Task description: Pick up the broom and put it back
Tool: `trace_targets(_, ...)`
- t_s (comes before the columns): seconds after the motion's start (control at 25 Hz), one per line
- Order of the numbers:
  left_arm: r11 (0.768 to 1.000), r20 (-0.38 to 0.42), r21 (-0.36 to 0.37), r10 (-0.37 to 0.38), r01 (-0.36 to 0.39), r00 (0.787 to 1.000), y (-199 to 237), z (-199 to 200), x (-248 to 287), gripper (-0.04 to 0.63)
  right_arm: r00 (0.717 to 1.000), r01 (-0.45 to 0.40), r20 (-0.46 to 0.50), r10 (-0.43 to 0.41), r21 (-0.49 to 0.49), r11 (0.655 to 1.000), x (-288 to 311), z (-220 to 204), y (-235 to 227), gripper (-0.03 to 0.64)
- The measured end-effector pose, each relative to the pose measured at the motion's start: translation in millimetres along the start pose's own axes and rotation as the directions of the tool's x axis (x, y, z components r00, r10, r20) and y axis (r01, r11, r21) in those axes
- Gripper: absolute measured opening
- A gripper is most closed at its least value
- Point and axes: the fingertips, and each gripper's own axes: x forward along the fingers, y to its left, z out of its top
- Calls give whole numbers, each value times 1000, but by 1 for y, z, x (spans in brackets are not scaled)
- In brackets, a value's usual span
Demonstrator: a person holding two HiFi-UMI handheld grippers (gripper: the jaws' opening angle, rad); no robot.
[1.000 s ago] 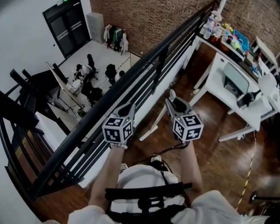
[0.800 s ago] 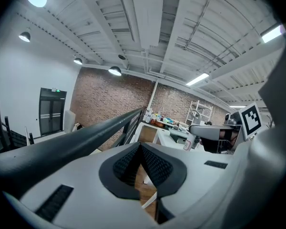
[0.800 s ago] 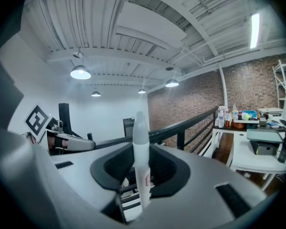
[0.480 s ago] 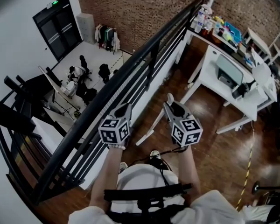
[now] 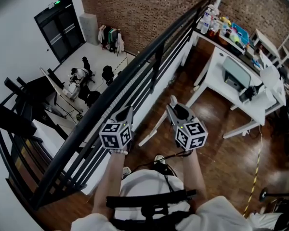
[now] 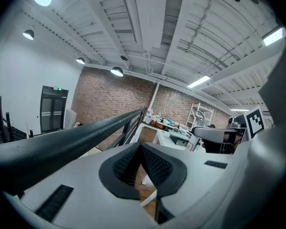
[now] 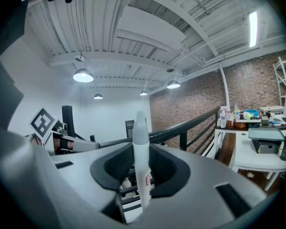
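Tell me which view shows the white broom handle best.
The right gripper view: the broom handle stands close and sharp, clamped between the fingers of the right gripper. The head view shows it small, slanting down-left below that gripper. The left gripper view shows only a pale sliver, possibly it.

Black railing (image 5: 135,72) close ahead, left.

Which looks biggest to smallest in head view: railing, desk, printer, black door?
1. railing
2. desk
3. door
4. printer
The door is on the floor below, far from the camera, so it looks smaller than it is.
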Motion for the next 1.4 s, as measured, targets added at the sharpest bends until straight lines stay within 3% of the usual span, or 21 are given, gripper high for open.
trace_targets(0.8,996,-9,-30,79,-79,997,17,-13,-11,-12,995,-86,-50,85,-24,996,62,-17,-16,124)
trace_targets(1.4,989,-41,-79,118,-121,992,29,-46,-1,-12,968,-187,-185,170,-77,979,136,-96,-18,124)
